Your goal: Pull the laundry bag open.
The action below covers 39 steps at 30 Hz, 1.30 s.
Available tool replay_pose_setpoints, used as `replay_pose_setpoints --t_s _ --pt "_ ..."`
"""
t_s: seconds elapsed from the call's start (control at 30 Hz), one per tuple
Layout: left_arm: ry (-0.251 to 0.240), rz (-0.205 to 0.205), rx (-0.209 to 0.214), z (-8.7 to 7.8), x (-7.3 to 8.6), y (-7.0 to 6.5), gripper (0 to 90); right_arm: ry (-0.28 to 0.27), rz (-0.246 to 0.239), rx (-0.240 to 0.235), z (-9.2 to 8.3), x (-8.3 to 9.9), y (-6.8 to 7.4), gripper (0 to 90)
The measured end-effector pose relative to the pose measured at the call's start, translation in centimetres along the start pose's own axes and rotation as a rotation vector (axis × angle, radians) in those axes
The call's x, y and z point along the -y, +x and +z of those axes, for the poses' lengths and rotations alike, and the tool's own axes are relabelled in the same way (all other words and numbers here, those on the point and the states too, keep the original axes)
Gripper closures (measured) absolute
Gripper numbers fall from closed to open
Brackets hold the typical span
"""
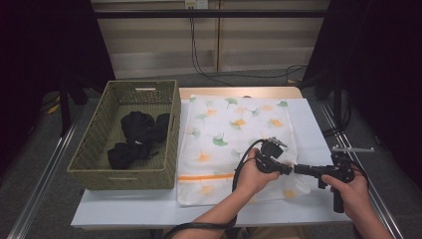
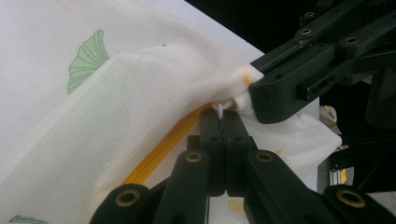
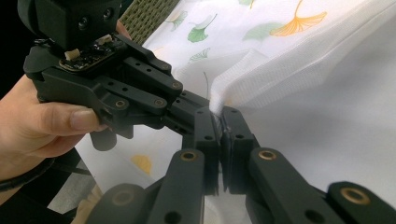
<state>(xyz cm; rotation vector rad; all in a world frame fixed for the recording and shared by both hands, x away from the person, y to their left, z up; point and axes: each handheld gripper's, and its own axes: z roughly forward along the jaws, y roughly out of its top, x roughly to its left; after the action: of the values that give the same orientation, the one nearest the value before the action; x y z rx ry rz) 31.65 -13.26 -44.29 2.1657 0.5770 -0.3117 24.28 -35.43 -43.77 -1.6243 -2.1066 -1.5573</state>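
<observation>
Overhead, a pale table [image 1: 124,206] stands on a grey floor, with dark curtains at both sides and cables hanging down a light wall behind. On its right half lies a white mesh laundry bag [image 1: 234,134] printed with green and orange ginkgo leaves, its long axis running away from the person, an orange zipper band [image 1: 206,177] crossing it near the near end. Left of it, just beside, sits a green woven basket [image 1: 94,149] holding dark bundled clothing [image 1: 137,137]. No writing can be read on any of these. At the bag's near right corner the two grippers meet tip to tip. The left gripper [image 2: 223,112] has its fingers pressed together on a small white fold of the bag's edge beside the zipper. The right gripper [image 3: 219,122] pinches the bunched mesh edge with its fingers closed on it, just next to the left one.
</observation>
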Motion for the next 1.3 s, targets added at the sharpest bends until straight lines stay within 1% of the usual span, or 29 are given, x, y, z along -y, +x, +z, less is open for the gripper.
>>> replay_pose_setpoints --t_s 0.03,0.1,0.13,0.17,0.2,0.23,0.3,0.37,0.47,0.5,0.53,0.57,0.63,0.67,0.7,0.77,0.8,0.83,0.87,0.93,1.0,1.07,1.1,1.13,1.17,1.2,1.23,1.27,1.3 --pt "0.001 -0.003 0.003 0.0 0.0 0.0 89.7 0.003 0.000 0.004 0.0 0.0 0.0 87.1" --pt "0.005 -0.001 -0.002 -0.1 -0.1 -0.1 90.0 -0.003 0.017 -0.010 0.0 0.0 -0.1 87.1" --pt "0.008 -0.002 -0.006 -0.2 -0.2 -0.1 90.0 -0.004 0.015 -0.013 0.0 0.0 -0.1 87.1" --pt "-0.001 -0.002 -0.008 -0.2 -0.1 -0.2 90.0 -0.004 0.018 -0.014 0.0 0.0 0.0 87.0" --pt "-0.003 -0.008 -0.006 -0.2 -0.1 -0.1 90.0 -0.007 0.011 -0.009 -0.1 0.0 0.0 87.0" --pt "-0.013 -0.024 0.010 -0.3 -0.1 -0.1 90.0 -0.003 0.010 -0.009 -0.2 0.0 0.0 87.1" --pt "-0.004 -0.015 0.013 -0.5 -0.1 -0.1 90.0 -0.010 0.006 -0.007 -0.3 -0.1 -0.1 87.1" --pt "0.009 0.000 0.004 -0.7 -0.2 -0.3 90.0 -0.017 0.005 -0.006 -0.4 0.0 -0.2 87.0" --pt "0.016 -0.006 0.003 -0.8 -0.3 -0.4 90.0 -0.012 0.007 -0.001 -0.4 0.0 -0.1 87.0" --pt "0.010 -0.014 0.003 -0.8 -0.3 -0.4 90.0 -0.017 -0.002 0.006 -0.4 0.0 -0.1 87.0" --pt "0.007 -0.021 0.017 -0.9 -0.3 -0.4 90.0 -0.018 0.000 0.005 -0.4 0.0 -0.1 87.0" --pt "0.014 -0.014 0.015 -1.1 -0.3 -0.4 90.0 -0.017 -0.001 0.002 -0.5 -0.1 -0.1 87.1" --pt "0.010 -0.013 0.018 -1.2 -0.3 -0.5 90.0 -0.018 -0.002 0.008 -0.6 -0.1 -0.1 87.1" --pt "0.025 -0.009 0.010 -1.4 -0.3 -0.5 90.0 -0.014 -0.002 0.015 -0.6 -0.1 -0.1 87.1" --pt "0.022 -0.010 0.011 -1.5 -0.3 -0.4 90.0 -0.012 -0.014 0.032 -0.6 -0.1 -0.2 87.1" --pt "0.009 -0.032 0.043 -1.9 -0.3 0.1 90.0 -0.003 -0.006 0.048 -0.8 0.0 -0.4 87.1" --pt "0.013 -0.039 0.039 -2.0 -0.3 0.1 90.0 -0.020 0.009 0.021 -0.8 0.0 -0.6 87.1" --pt "0.023 -0.023 0.039 -2.0 -0.4 0.1 90.0 -0.024 0.011 0.018 -0.8 0.1 -0.7 87.1" --pt "0.027 -0.014 0.036 -2.0 -0.4 0.0 90.0 -0.014 0.009 0.016 -0.8 0.0 -0.5 87.1" --pt "0.027 -0.016 0.032 -2.1 -0.4 0.0 90.0 -0.008 -0.009 0.034 -0.7 0.0 -0.3 87.1" --pt "0.008 -0.044 0.043 -2.2 -0.4 0.0 90.0 -0.014 -0.005 0.029 -0.6 0.0 -0.3 87.1" --pt "0.021 -0.041 0.052 -2.3 -0.3 0.1 90.0 -0.011 -0.009 0.026 -0.6 0.0 -0.4 87.1" --pt "0.018 -0.042 0.044 -2.3 -0.3 0.1 90.0 -0.006 -0.009 0.030 -0.6 0.0 -0.4 87.1" --pt "0.014 -0.029 0.045 -2.3 -0.3 0.3 90.0 -0.007 -0.007 0.028 -0.6 0.0 -0.4 87.1" --pt "0.018 -0.031 0.042 -2.3 -0.3 0.3 90.0 -0.013 0.006 0.017 -0.6 0.0 -0.5 87.1" --pt "0.010 -0.039 0.047 -2.2 -0.3 0.4 90.0 -0.022 0.027 -0.002 -0.5 0.0 -0.4 87.1" --pt "-0.001 -0.048 0.052 -2.2 -0.3 0.5 90.0 -0.026 0.026 -0.001 -0.5 0.0 -0.3 87.1" --pt "-0.001 -0.048 0.051 -2.2 -0.3 0.5 90.0 -0.016 0.014 0.005 -0.4 -0.1 -0.3 87.1" --pt "-0.011 -0.048 0.051 -2.1 -0.2 0.6 90.0 -0.010 0.016 -0.002 -0.3 -0.1 -0.2 87.1"
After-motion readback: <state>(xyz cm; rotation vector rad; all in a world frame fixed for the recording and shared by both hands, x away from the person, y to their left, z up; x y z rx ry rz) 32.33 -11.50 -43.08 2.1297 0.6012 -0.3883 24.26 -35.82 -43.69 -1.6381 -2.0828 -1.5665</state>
